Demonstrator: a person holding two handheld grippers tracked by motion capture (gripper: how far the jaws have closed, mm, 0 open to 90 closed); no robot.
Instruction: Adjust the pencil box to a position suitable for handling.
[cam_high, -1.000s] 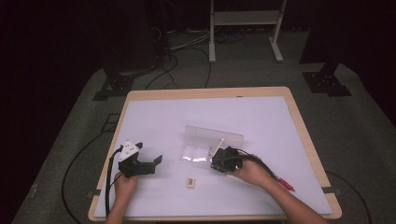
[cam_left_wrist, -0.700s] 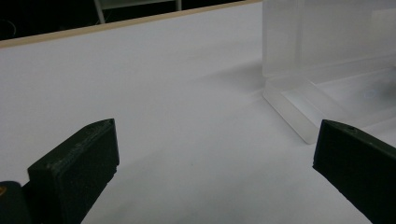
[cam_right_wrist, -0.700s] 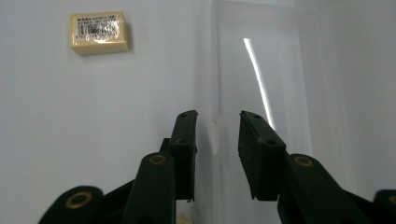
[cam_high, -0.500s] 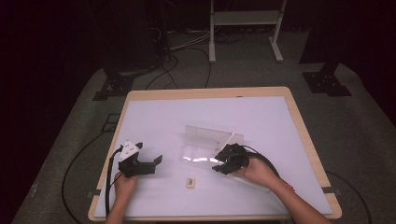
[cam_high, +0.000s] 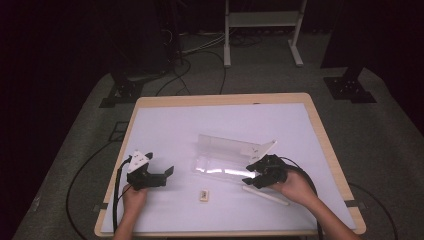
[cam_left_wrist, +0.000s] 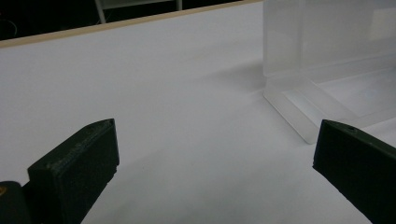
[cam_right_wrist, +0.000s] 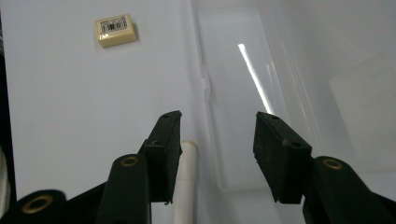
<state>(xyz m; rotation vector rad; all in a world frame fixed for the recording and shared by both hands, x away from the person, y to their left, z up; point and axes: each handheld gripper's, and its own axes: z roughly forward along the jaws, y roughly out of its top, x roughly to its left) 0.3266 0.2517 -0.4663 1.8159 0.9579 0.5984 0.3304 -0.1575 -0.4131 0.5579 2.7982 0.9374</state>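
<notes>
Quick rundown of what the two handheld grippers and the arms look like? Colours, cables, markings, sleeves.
Both grippers are black. The left gripper carries a pale grey three-cornered plate on top and trails a black cable off the table's near edge. The right gripper trails a black cable looping past the wrist. Up close, the jaws are blocky matte black pads with brass-coloured pivots behind. No sleeves show on either forearm.

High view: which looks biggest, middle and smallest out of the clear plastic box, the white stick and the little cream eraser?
1. Clear plastic box, plainly largest.
2. White stick, long but thin, partly under the right gripper.
3. Little cream eraser, smallest.
</notes>
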